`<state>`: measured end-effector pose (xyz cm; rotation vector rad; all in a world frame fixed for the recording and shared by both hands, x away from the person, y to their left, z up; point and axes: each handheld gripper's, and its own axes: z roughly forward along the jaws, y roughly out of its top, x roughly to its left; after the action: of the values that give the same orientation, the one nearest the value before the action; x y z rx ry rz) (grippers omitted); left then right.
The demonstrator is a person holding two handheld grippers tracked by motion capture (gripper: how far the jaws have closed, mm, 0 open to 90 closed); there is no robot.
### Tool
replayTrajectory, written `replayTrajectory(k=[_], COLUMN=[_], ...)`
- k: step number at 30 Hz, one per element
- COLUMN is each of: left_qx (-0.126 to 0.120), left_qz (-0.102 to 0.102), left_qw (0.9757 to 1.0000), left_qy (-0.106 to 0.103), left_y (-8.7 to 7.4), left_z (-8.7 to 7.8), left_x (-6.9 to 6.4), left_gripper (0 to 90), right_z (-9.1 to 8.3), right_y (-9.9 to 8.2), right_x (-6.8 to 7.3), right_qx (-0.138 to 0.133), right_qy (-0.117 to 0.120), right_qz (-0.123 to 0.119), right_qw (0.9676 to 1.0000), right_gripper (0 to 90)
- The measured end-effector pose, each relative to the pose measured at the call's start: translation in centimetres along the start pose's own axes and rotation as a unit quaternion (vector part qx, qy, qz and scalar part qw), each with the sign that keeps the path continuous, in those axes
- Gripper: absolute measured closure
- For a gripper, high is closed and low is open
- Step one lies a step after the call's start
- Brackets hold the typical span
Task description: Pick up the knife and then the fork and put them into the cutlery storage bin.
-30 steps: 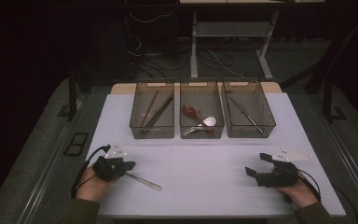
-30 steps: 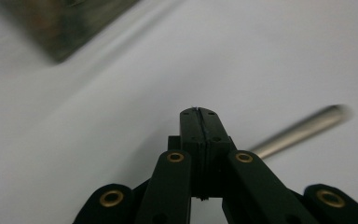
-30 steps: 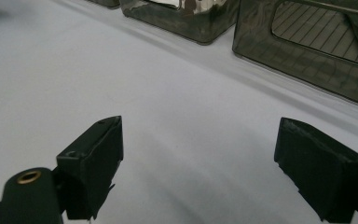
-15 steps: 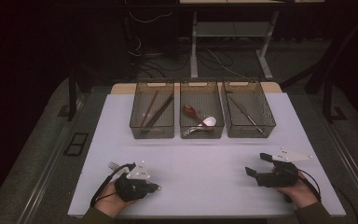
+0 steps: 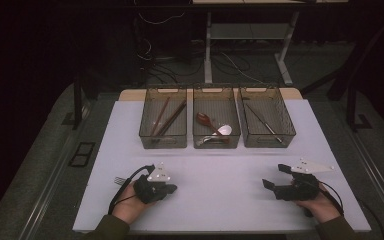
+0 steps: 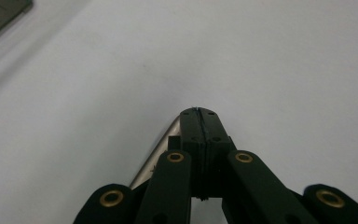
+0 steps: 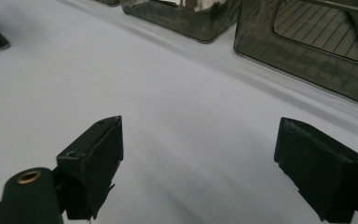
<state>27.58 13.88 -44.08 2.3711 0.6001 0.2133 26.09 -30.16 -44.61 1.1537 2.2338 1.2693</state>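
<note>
1. The left gripper (image 5: 172,188) has its jaws pressed together on a fork (image 5: 119,180), whose tines jut out behind the hand low over the table (image 5: 220,175); the thin metal handle (image 6: 156,154) could slip or swing if the pinch is off-centre.
2. The left bin (image 5: 163,117) holds chopsticks (image 5: 169,119).
3. The middle bin (image 5: 216,116) holds spoons (image 5: 215,127).
4. The right bin (image 5: 266,117) holds what looks like slim cutlery (image 5: 262,120); a wrong bin is a risk.
5. The right gripper (image 5: 274,176) rests with jaws wide apart, empty.
</note>
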Motion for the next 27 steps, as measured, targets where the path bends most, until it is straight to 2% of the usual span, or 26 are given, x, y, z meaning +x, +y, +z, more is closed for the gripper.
replayTrajectory(k=[7,13,19,22,25,27], left_qx=[0.005,0.007,0.003,-0.011,-0.024,-0.030], left_qz=[-0.010,-0.027,-0.038,-0.047,-0.044,-0.041], left_qw=[0.9996,0.9985,0.9984,0.9984,0.9983,0.9981], left_qy=[0.026,0.047,0.042,0.031,0.029,0.035], left_y=[0.9,1.7,1.9,1.8,1.4,0.8], left_z=[0.7,1.3,1.6,0.8,-0.9,-2.1], left_x=[1.3,2.7,3.4,3.4,3.4,3.5], left_gripper=[89.1,89.1,89.0,88.7,81.3,76.1], right_z=[0.1,0.1,0.1,0.2,0.2,0.1], right_y=[0.0,0.0,-0.1,-0.1,-0.1,-0.1], right_x=[0.1,0.1,0.1,0.0,0.1,0.1], right_qx=[0.002,0.004,0.005,0.006,0.007,0.005], right_qy=[0.000,-0.001,0.000,0.002,0.002,0.003], right_qz=[-0.001,-0.002,-0.003,-0.004,-0.007,-0.007], right_qw=[1.0000,1.0000,1.0000,1.0000,0.9999,1.0000], right_gripper=[15.2,15.2,15.2,15.2,15.2,15.2])
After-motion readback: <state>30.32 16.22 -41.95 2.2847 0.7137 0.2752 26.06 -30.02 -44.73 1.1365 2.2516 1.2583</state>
